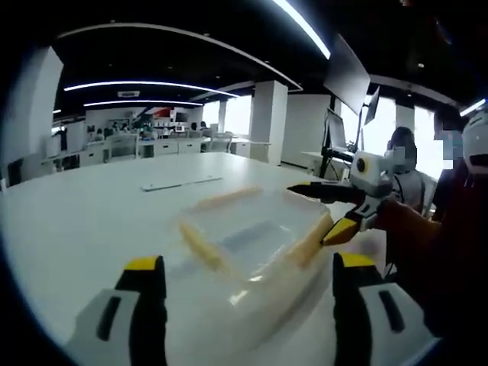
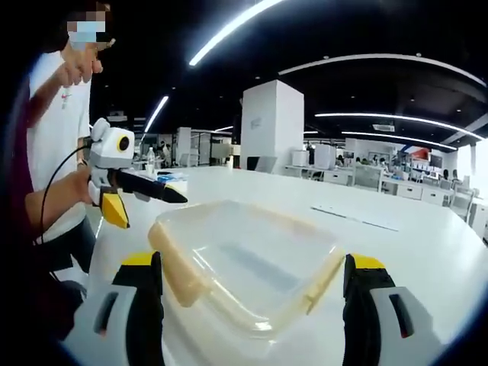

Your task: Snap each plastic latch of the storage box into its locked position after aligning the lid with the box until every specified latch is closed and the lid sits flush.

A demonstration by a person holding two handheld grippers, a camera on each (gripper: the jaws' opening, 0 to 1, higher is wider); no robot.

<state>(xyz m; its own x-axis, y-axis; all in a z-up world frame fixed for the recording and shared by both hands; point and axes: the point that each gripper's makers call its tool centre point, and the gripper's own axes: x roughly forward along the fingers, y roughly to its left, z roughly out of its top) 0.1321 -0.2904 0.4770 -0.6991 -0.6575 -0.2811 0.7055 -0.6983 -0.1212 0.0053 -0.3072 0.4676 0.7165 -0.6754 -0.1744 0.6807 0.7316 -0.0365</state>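
1. A clear box (image 1: 255, 244) with its lid (image 2: 248, 259) on is seen lying on the white worktop (image 1: 84, 221), just ahead of both grippers.
2. In the left gripper view, the left gripper (image 1: 248, 305) is held low over the worktop with its fingers (image 1: 145, 293) wide apart; the near edge of the box is seen between them, and nothing is gripped.
3. In the right gripper view, the right gripper (image 2: 255, 305) is likewise held with its fingers (image 2: 364, 293) spread wide, the near end of the box lying between them; contact with the box cannot be told.
4. Cream latches (image 2: 174, 267) are seen along the sides of the lid, one long latch (image 1: 202, 245) at the left in the left gripper view and another (image 1: 313, 240) at the right.
5. The right gripper is also seen at the right of the left gripper view, its yellow tip close to a latch.
6. The left gripper is seen at the left of the right gripper view, held by a person (image 2: 57, 122) in a white shirt, beyond the box's far corner.
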